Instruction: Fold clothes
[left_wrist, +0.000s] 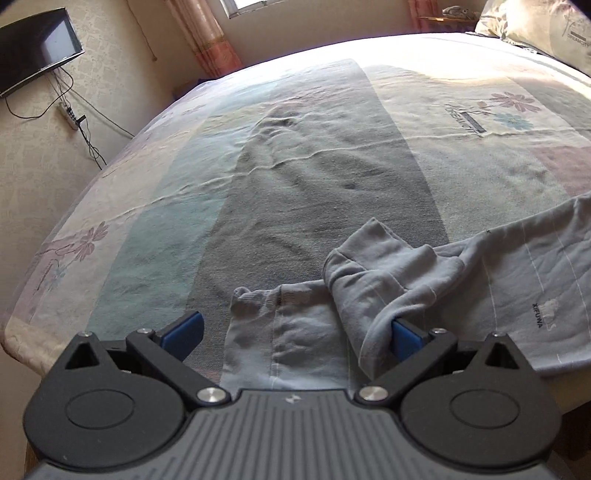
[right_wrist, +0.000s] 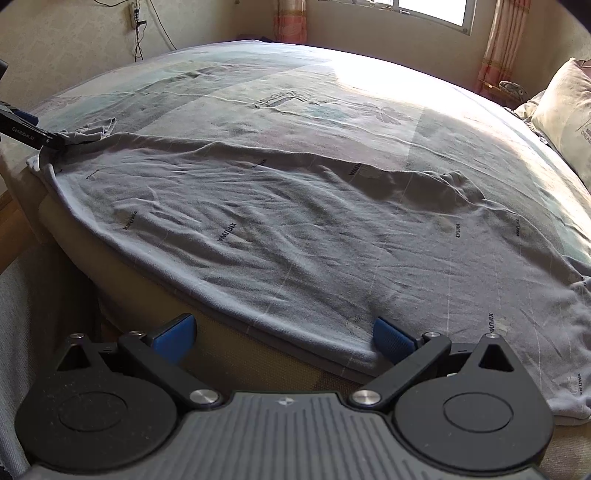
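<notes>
A grey garment (right_wrist: 280, 229) with thin white lines and XIFUWA prints lies spread along the near edge of the bed (right_wrist: 332, 110). In the left wrist view its crumpled sleeve end (left_wrist: 373, 273) sits right in front of my left gripper (left_wrist: 295, 332). That gripper is open, cloth lies between its blue pads, and a fold drapes over the right pad (left_wrist: 406, 338). My right gripper (right_wrist: 284, 338) is open at the garment's hem, with its right pad (right_wrist: 391, 339) against the cloth. The left gripper (right_wrist: 26, 131) also shows at the far left of the right wrist view, at the garment's end.
The bed sheet (left_wrist: 295, 147) is patterned with flowers and wrinkled. A pillow (right_wrist: 565, 110) lies at the right end. A TV (left_wrist: 33, 48), a power strip (left_wrist: 68, 112) and cables hang on the left wall. Curtains (right_wrist: 502, 44) flank a window.
</notes>
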